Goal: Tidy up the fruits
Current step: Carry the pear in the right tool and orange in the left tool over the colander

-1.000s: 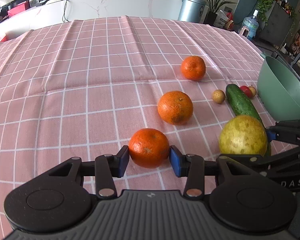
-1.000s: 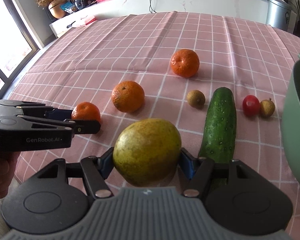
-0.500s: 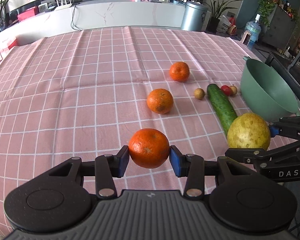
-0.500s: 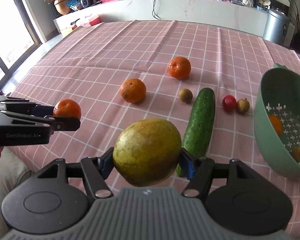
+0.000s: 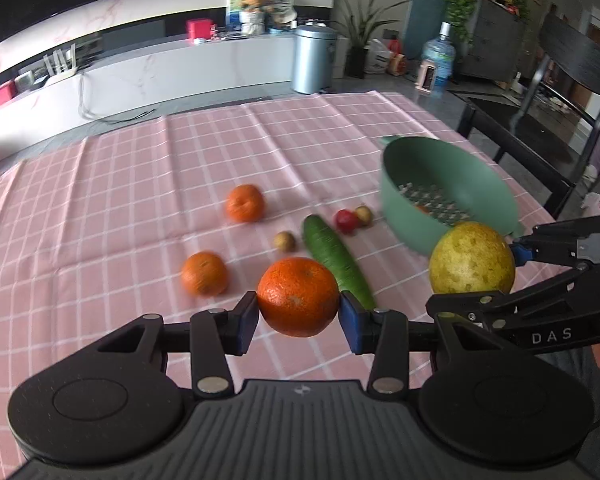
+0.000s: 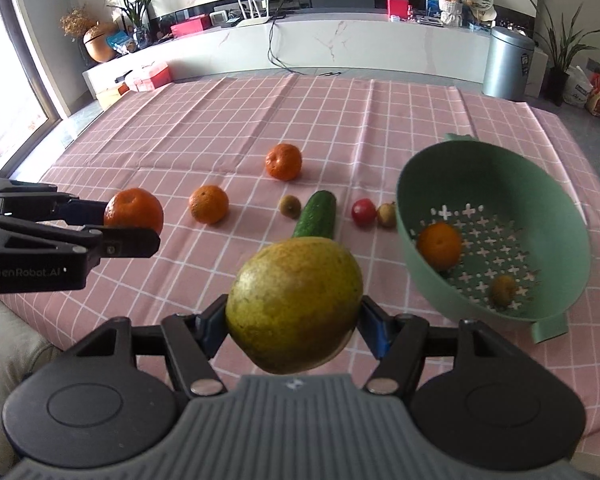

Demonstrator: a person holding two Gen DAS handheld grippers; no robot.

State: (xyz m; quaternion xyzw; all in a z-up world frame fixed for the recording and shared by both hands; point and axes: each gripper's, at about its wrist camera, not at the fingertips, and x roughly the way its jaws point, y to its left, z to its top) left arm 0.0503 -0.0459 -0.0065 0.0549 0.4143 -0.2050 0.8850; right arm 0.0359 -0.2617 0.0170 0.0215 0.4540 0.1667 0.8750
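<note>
Since lifted, orange and pear higher.

Four oranges, one cucumber, one colander, perhaps four small fruits.

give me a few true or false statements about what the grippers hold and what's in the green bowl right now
1. The left gripper grips a round orange tangerine. True.
2. The right gripper is open and holds nothing. False: it is shut on a large yellow-green pear-like fruit.
3. The green perforated colander bowl holds no fruit. False: an orange fruit and a small brownish fruit lie inside.
4. A dark green cucumber lies on the pink checked tablecloth. True.
</note>
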